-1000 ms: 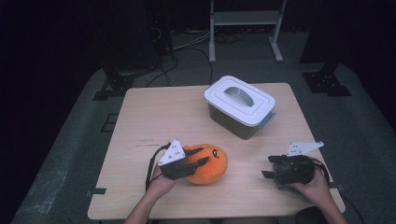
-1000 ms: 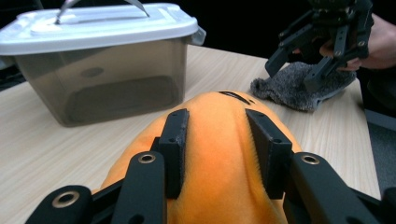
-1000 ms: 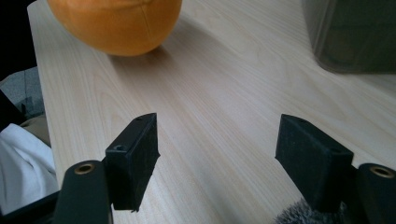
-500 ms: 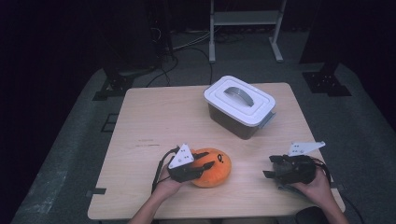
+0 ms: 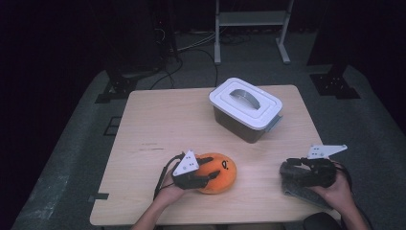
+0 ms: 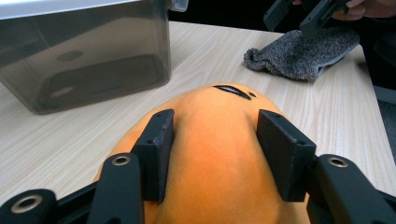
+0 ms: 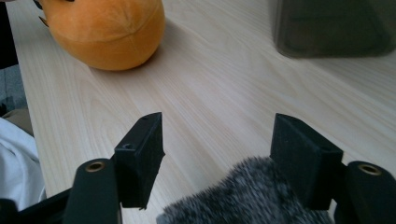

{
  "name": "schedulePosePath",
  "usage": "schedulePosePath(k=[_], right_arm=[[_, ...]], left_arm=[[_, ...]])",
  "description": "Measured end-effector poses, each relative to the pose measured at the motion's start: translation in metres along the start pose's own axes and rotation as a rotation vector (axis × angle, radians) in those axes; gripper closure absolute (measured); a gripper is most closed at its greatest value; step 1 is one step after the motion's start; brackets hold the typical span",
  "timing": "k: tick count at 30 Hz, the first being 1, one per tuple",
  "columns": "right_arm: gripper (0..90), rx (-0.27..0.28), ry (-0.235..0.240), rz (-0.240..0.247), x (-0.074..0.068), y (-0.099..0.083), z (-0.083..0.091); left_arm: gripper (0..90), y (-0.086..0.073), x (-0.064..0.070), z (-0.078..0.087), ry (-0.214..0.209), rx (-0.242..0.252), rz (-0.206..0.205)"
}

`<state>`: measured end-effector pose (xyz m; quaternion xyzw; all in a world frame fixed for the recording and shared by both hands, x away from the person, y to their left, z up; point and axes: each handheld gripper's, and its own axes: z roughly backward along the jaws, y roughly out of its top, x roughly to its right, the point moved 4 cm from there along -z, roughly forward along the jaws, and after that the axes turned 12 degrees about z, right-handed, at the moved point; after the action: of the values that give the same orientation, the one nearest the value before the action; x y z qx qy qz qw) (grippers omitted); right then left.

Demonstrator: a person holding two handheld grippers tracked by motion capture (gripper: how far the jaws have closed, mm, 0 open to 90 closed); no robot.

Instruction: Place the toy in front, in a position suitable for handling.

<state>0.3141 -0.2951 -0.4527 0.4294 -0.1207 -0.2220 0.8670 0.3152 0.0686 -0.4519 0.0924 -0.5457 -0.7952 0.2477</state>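
An orange plush toy [image 5: 224, 168] with a small black face mark lies near the table's front edge, left of centre. My left gripper [image 5: 206, 171] reaches over it from the left. In the left gripper view both pads [image 6: 156, 149] press into the toy's [image 6: 215, 158] sides, and orange fabric bulges outside them. A grey fuzzy cloth [image 5: 298, 188] lies at the front right. My right gripper [image 5: 293, 168] hovers open above its left end, with the cloth [image 7: 247, 196] low between the jaws, close to the right one.
A dark translucent box with a white handled lid [image 5: 246, 108] stands shut at the back right of the wooden table [image 5: 167, 124]. Bare tabletop lies between the toy and the cloth. Beyond the table are dark floor, cables and a metal rack.
My left gripper has moved right, from the toy's left side to over it, and its jaws now pinch the toy. The right gripper and cloth have stayed put.
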Motion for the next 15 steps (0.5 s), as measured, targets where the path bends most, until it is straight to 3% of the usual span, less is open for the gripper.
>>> schedulePosePath(k=[4, 8, 15], right_arm=[[39.3, -0.018, -0.004, -0.011, 0.005, -0.005, 0.002], [44.4, -0.078, -0.012, -0.029, 0.011, -0.015, 0.0], [46.9, -0.123, -0.023, -0.027, 0.014, -0.021, -0.004]], left_arm=[[44.3, 0.0, 0.0, 0.0, -0.001, 0.002, 0.002], [40.3, 0.0, 0.0, 0.0, -0.001, 0.003, -0.001], [36.5, 0.002, 0.001, 0.001, -0.008, 0.0, 0.009]])
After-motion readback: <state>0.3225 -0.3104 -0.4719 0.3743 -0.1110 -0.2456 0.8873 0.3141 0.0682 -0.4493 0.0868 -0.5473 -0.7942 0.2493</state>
